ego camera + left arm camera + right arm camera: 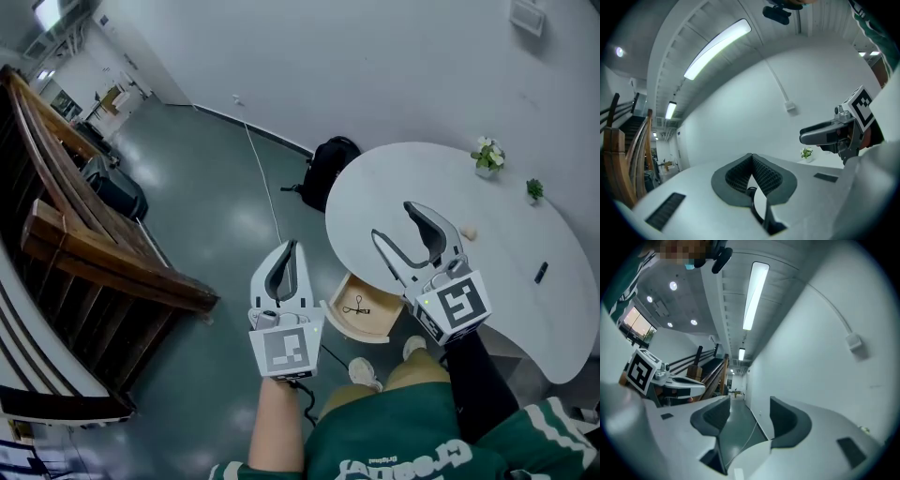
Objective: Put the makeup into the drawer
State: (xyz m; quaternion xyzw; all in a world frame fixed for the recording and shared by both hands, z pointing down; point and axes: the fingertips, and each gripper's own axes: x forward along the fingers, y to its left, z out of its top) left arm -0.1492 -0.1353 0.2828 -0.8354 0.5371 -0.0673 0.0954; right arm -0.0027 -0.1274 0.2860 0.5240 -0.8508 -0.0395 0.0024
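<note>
In the head view a pale wooden drawer [377, 322] stands pulled out from under the white table [394, 187]. A thin black tool [356, 306] lies inside it. On the tabletop rest a small beige item [469, 232] and a small black stick [541, 273]. My left gripper [291, 246] is held up over the floor left of the drawer, shut, with nothing seen in it [751, 158]. Above the table's near edge my right gripper [392, 219] stands open and empty [749, 408]. Both point level, towards the wall.
Two small potted plants [487, 156] [534, 189] stand at the table's far side. A black backpack [330, 169] lies on the floor by the wall. A wooden staircase [84, 234] runs along the left. The person's shoes [364, 372] are below the drawer.
</note>
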